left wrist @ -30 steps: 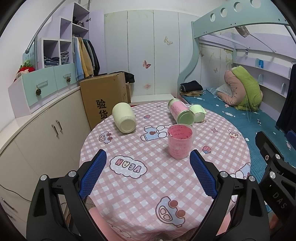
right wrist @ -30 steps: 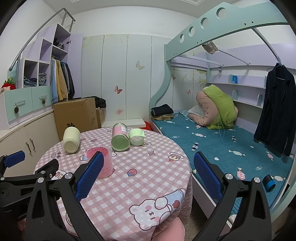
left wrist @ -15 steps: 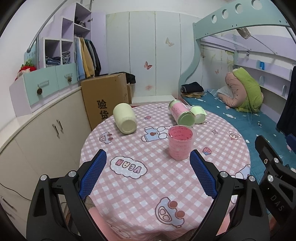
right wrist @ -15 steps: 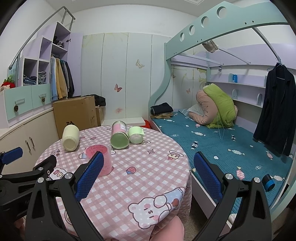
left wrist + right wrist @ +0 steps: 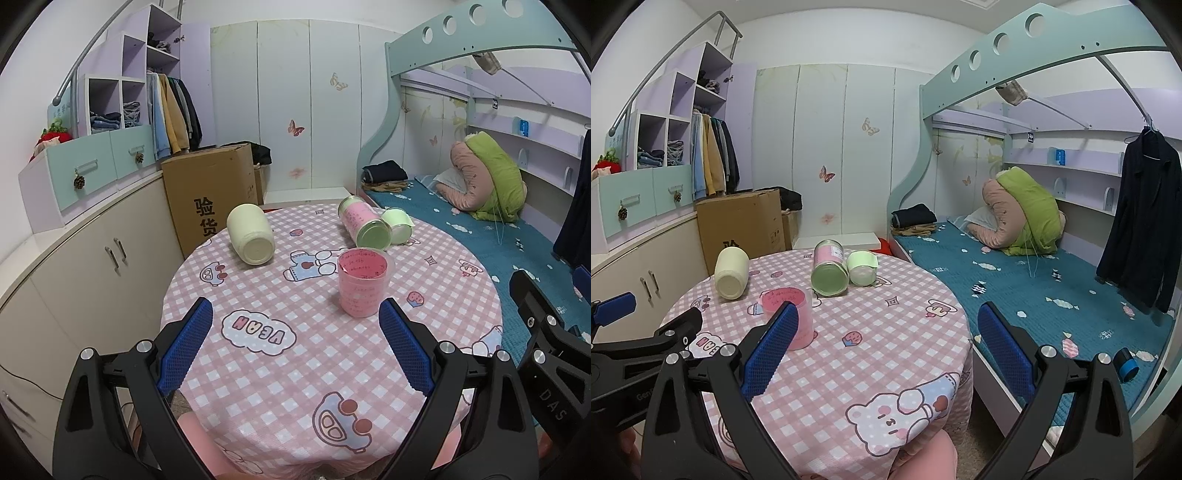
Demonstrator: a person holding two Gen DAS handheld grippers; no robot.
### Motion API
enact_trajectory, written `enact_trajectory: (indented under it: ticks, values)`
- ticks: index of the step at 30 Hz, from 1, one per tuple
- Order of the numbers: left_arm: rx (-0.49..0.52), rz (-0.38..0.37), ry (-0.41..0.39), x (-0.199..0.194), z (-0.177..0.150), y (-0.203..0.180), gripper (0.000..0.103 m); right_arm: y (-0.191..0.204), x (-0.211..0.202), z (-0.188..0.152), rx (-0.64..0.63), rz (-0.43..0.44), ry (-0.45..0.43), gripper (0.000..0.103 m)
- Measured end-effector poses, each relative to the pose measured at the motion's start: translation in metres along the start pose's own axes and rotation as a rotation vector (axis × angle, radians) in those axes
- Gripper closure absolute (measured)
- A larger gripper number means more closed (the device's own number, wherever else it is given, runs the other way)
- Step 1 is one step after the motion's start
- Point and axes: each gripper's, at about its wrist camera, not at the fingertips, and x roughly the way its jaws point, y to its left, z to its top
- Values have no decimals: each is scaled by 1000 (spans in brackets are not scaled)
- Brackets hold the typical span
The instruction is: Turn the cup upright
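Note:
A pink cup (image 5: 362, 282) stands upright on the round table (image 5: 280, 369), also in the right wrist view (image 5: 792, 317). A cream cup (image 5: 251, 238) (image 5: 730, 272) lies on its side at the far left. A pink cup with a green base (image 5: 364, 226) (image 5: 829, 272) and a small green cup (image 5: 398, 226) (image 5: 862, 267) lie on their sides at the back. My left gripper (image 5: 295, 345) is open and empty above the table's near side. My right gripper (image 5: 886, 350) is open and empty over the table's right edge.
A cardboard box (image 5: 210, 197) and cream cabinets (image 5: 92, 266) stand left of the table. A bunk bed with a blue mattress (image 5: 1034, 295) and a rolled quilt (image 5: 1023, 214) lies to the right. A dark coat (image 5: 1141, 229) hangs at the far right.
Both grippers have drawn back slightly from the table and stay open. The cups have not moved.

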Motion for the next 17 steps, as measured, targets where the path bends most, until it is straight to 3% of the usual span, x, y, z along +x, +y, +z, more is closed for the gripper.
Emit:
enact_trajectory:
  ticks: [8, 17]
  values:
    - [-5, -31, -3, 4, -4, 2, 11, 2, 2, -1, -3, -1, 8, 9]
    - [-7, 5, -3, 5, -2, 3, 11, 1, 3, -2, 1, -5, 9, 9]
